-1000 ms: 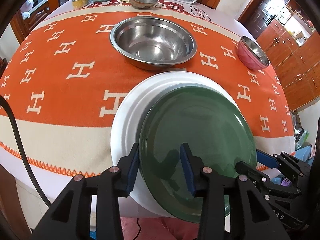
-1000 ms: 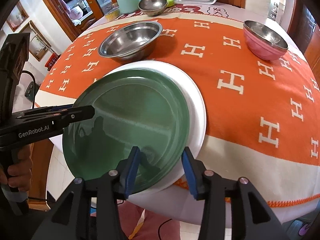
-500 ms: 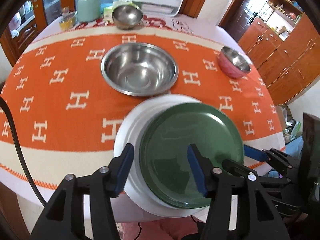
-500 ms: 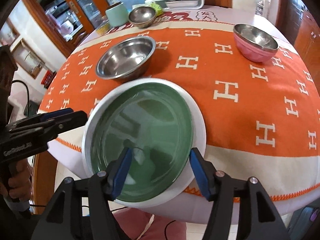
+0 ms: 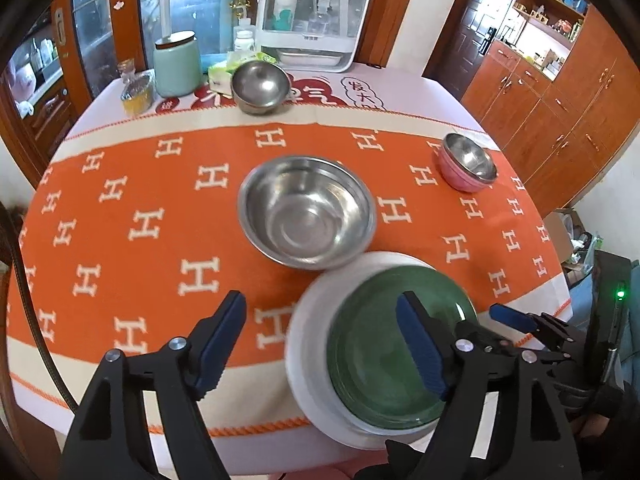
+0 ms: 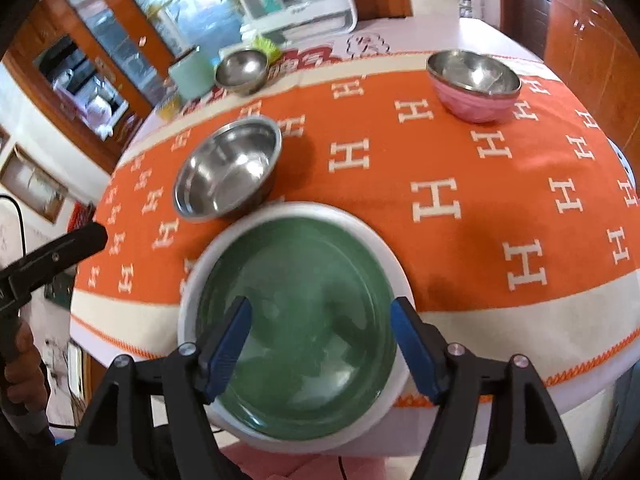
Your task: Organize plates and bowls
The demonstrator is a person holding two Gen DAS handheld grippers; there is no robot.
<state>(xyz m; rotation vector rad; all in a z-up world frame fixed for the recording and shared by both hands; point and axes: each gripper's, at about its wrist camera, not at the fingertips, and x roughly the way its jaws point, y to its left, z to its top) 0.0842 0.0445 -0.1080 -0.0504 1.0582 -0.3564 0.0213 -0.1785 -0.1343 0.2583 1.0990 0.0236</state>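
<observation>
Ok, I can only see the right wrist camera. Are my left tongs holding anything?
Observer: No. The left tongs are wide open and grip nothing.
Operator: What's in front of them?
Observer: Orange cloth on the left, and on the right the rim of the white plate with the green plate on it.
Operator: Is there a light on my right handle?
Observer: Yes, a small green light glows on its side.

Far ahead of the gripper: mint canister (image 5: pixel 177 65), small glass jar (image 5: pixel 137 92), white cabinet (image 5: pixel 313 19) holding bottles, on an orange cloth (image 5: pixel 132 216).
</observation>
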